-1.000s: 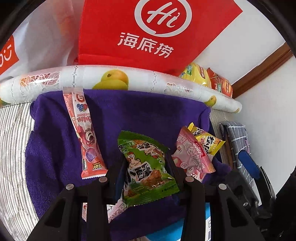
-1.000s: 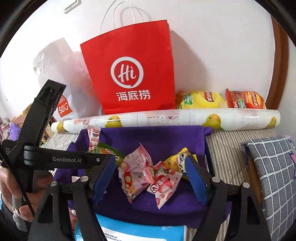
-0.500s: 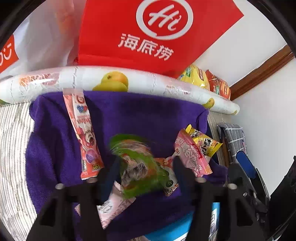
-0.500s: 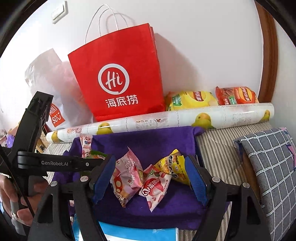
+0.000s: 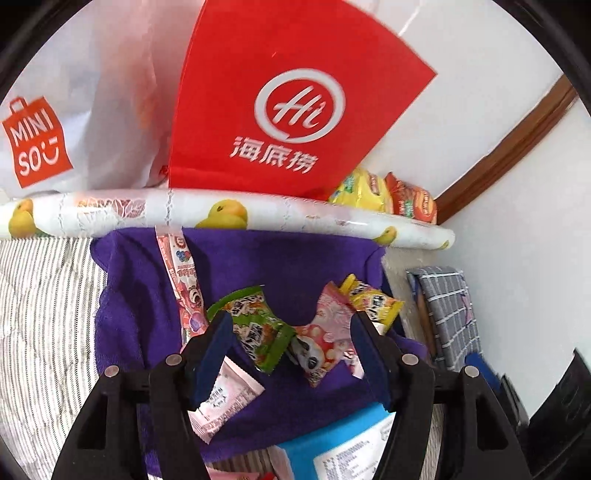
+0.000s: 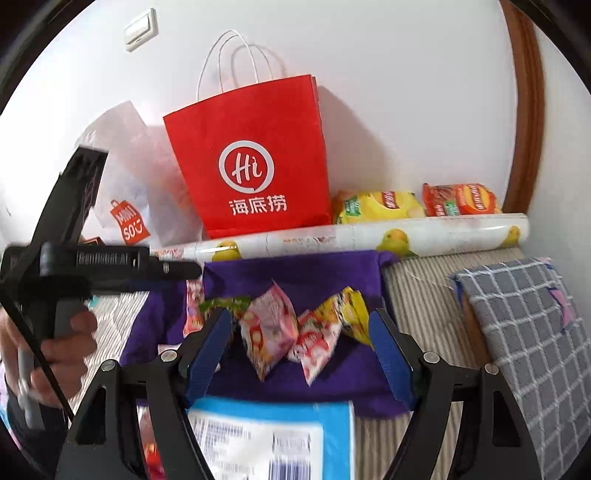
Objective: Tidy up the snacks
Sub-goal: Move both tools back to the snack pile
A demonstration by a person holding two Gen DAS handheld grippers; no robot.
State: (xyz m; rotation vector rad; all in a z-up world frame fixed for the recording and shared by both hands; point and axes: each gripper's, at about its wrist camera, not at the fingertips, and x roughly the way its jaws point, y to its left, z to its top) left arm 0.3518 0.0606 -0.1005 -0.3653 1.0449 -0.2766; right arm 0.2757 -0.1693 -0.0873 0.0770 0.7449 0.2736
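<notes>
surface: a purple cloth point(image 5: 155, 317) spread over striped fabric point(image 5: 44, 314), lower centre of both views. white wall behind; brown wood trim point(image 6: 528, 110) at the upper right edge of the right wrist view, a wall switch point(image 6: 140, 29) at its upper left. a grey checked cushion point(image 6: 524, 332) lies at lower right.

along the cloth's far edge lies a fruit-print roll point(image 6: 369, 238). behind it, upper centre, a red paper bag point(image 6: 255, 162) stands upright against the wall, a white miniso bag point(image 5: 37, 144) to its left; what either holds cannot be seen. right of the red bag, a yellow chip bag point(image 6: 376, 206) and an orange chip bag point(image 6: 461, 199) lie side by side.

snacks on the cloth: long pink stick pack point(image 5: 184, 277) at left centre; green packet point(image 5: 258, 325) centre; pink packet point(image 6: 269, 332), red-white packet point(image 6: 314, 343) and yellow packet point(image 6: 351, 310) clustered to its right. a blue-white box point(image 6: 273, 439) sits at the bottom edge.

left gripper point(image 5: 291, 354): jaws spread, nothing held, the green packet lying between them on the cloth. right gripper point(image 6: 299, 354): jaws spread, empty, framing the pink and red-white packets.
</notes>
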